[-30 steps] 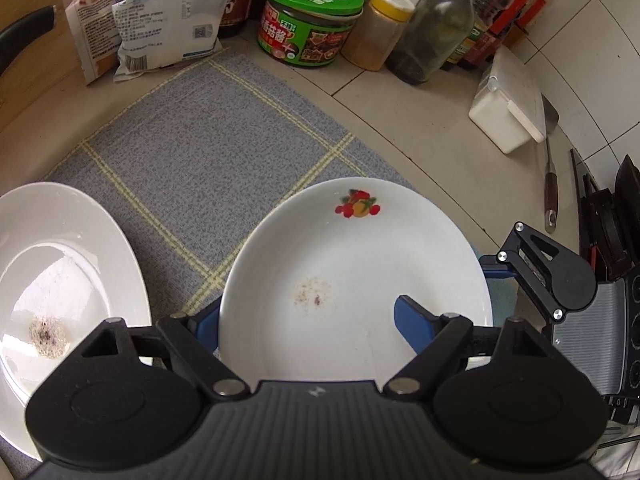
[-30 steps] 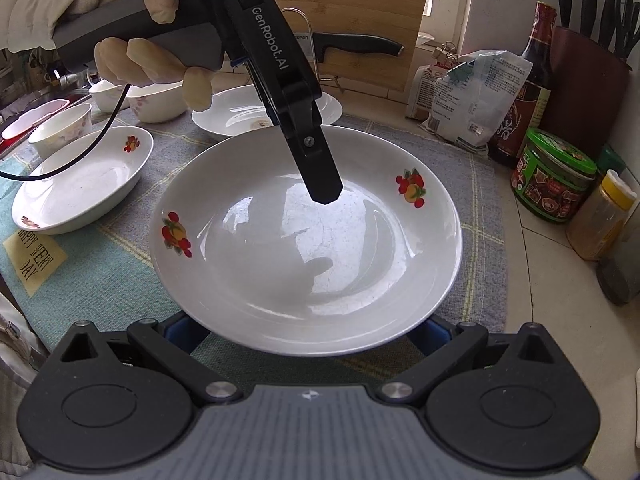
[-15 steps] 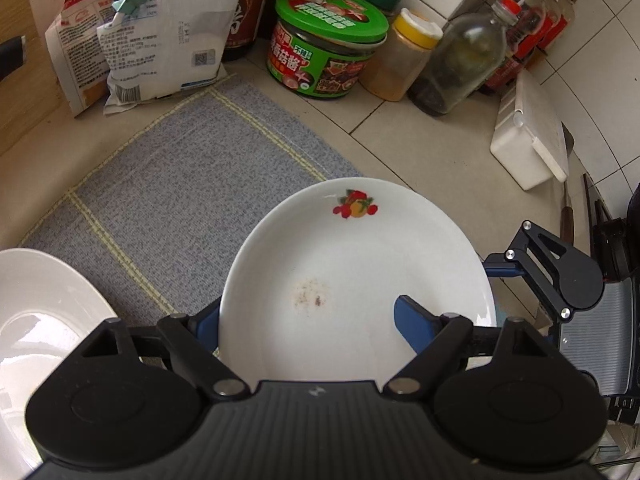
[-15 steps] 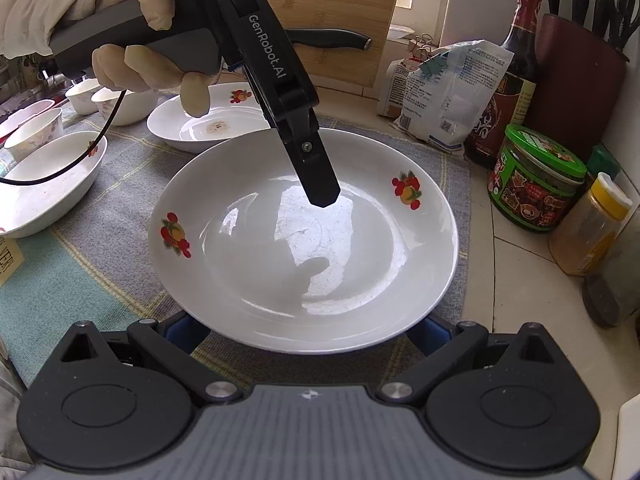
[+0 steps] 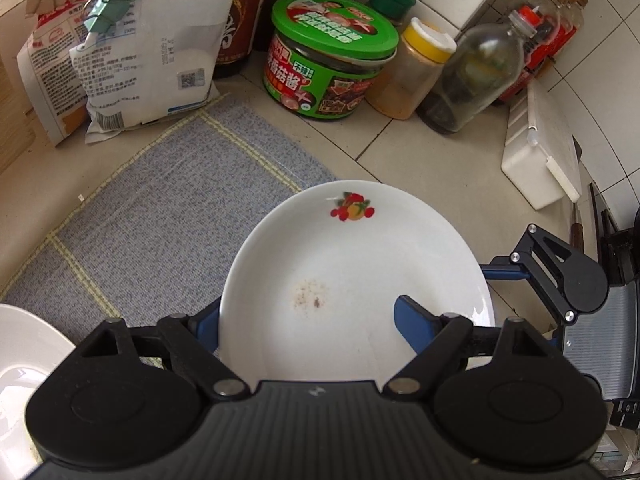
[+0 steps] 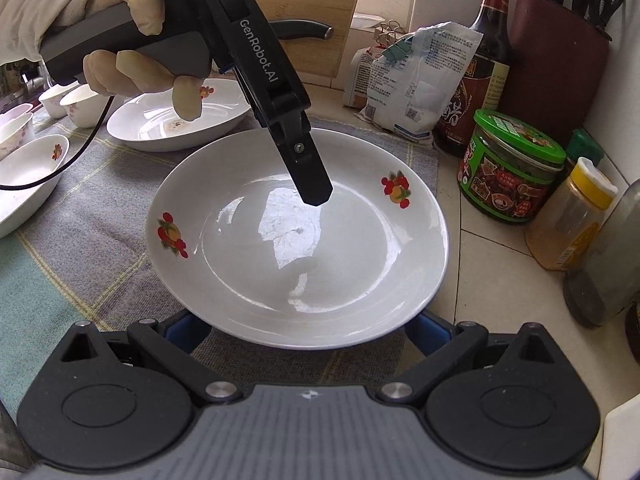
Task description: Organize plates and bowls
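Note:
A white plate with fruit prints [image 5: 352, 280] [image 6: 296, 240] is held above the grey mat [image 5: 168, 216]. My left gripper [image 5: 308, 320] is shut on its rim, one blue finger [image 5: 416, 320] lying on top of the plate. In the right wrist view the left gripper [image 6: 312, 184] reaches down onto the plate's far side. My right gripper [image 6: 304, 332] sits under the plate's near edge; its fingertips are hidden below it. A second white plate [image 6: 176, 120] lies on the mat behind, also at the left edge of the left wrist view [image 5: 24, 352].
Several small bowls [image 6: 24, 160] stand at the far left. A green-lidded jar [image 5: 332, 56], a yellow-capped jar [image 5: 412, 72], bottles [image 5: 476, 76], a white bag [image 5: 152, 48] and a white box [image 5: 536, 152] line the counter's back. A knife block [image 6: 560, 60] stands by the wall.
Both grippers have carried the plate to the right, toward the jars and the mat's edge. The second plate has slid further off to the left in both views.

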{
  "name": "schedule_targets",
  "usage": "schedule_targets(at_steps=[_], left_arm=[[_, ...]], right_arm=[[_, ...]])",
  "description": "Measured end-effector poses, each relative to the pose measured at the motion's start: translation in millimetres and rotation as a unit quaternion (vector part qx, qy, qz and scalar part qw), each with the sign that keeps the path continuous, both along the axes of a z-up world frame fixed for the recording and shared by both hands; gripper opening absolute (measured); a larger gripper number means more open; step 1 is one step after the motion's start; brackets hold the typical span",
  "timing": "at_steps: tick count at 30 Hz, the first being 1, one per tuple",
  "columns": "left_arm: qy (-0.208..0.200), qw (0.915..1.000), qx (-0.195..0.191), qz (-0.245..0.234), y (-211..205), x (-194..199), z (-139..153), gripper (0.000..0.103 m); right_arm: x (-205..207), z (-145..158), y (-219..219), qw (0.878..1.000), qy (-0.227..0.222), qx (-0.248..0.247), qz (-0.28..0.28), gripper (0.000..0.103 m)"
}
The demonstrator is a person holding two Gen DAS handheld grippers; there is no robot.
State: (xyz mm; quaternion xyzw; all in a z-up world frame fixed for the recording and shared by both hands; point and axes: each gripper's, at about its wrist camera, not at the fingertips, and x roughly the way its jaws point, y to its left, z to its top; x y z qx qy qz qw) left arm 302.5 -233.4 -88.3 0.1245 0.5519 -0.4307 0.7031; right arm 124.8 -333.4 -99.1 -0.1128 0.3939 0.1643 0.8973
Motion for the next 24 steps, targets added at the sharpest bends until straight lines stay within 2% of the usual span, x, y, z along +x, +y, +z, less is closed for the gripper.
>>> schedule_targets(at_steps=[24], left_arm=[[-0.011,0.9999,-0.004,-0.003,-9.0,9.5,-9.3,0.085]], right_arm=[[3.1,-1.0,-0.5,1.0,-0.002,-0.01,-0.012,0.103]])
